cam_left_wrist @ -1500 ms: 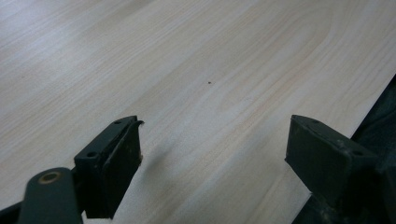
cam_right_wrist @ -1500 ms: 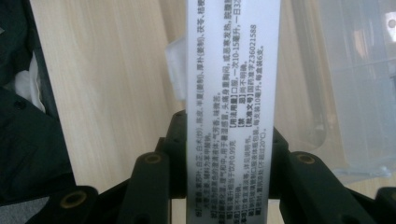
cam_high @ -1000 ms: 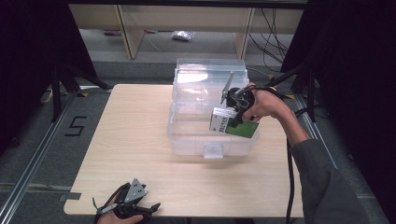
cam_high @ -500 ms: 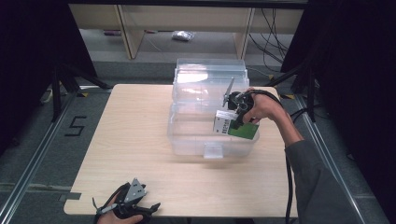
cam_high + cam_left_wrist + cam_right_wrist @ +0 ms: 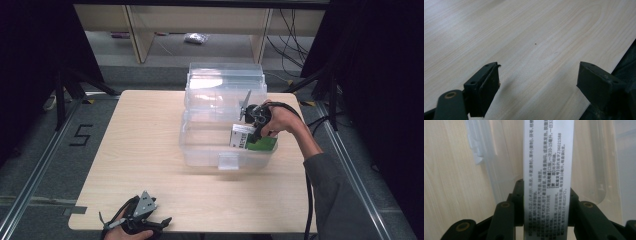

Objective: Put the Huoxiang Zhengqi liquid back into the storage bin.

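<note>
High view: the right gripper (image 5: 251, 131) is clamped on a green-and-white box (image 5: 252, 140) and holds it inside the clear bin (image 5: 200, 150), low at the bin's right end. In the right gripper view the box (image 5: 546, 170) sits squarely between the jaws, printed side toward the camera.

To finish well, I would lower it straight until it rests on the bin floor, then release (letting go early would probably tip it). The bin wall just beyond the box and the raised lid (image 5: 225, 82) behind the gripper are the things to avoid brushing.

The left gripper (image 5: 137, 220) rests well away at the table's (image 5: 140, 135) near edge, its jaws apart over bare wood.
</note>
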Tool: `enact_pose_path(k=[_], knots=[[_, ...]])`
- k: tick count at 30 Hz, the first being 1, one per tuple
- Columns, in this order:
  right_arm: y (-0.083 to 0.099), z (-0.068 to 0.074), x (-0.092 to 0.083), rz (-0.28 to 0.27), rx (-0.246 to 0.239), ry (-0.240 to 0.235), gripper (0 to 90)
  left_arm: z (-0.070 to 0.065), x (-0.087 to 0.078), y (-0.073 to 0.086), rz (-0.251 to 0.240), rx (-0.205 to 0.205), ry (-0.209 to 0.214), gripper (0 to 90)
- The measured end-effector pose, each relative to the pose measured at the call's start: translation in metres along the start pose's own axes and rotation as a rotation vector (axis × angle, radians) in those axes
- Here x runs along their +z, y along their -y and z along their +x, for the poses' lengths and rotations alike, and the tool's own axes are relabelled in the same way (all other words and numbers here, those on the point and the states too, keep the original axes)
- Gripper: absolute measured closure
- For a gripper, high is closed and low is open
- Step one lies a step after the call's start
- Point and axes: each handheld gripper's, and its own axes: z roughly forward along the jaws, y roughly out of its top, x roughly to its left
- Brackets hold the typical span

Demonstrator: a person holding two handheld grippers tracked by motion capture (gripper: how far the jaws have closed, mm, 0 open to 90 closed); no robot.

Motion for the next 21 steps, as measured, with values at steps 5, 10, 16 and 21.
enact_pose_path(k=[5, 10, 16, 21], knots=[[0.002, -0.003, 0.006, -0.001, -0.022, -0.003, 64.8, 0.001, 0.000, 0.000, 0.002, 0.009, 0.001, 17.5], [0.003, -0.002, 0.011, -0.013, 0.008, -0.020, 64.7, 0.000, 0.000, 0.000, -0.001, 0.001, 0.003, 17.6], [0.006, -0.005, 0.022, 0.006, -0.013, -0.013, 64.4, 0.000, 0.000, 0.000, 0.001, 0.007, 0.005, 17.5], [0.006, -0.004, 0.027, 0.009, -0.009, -0.027, 64.0, 0.000, 0.000, 0.000, -0.002, 0.000, 0.003, 17.6]])
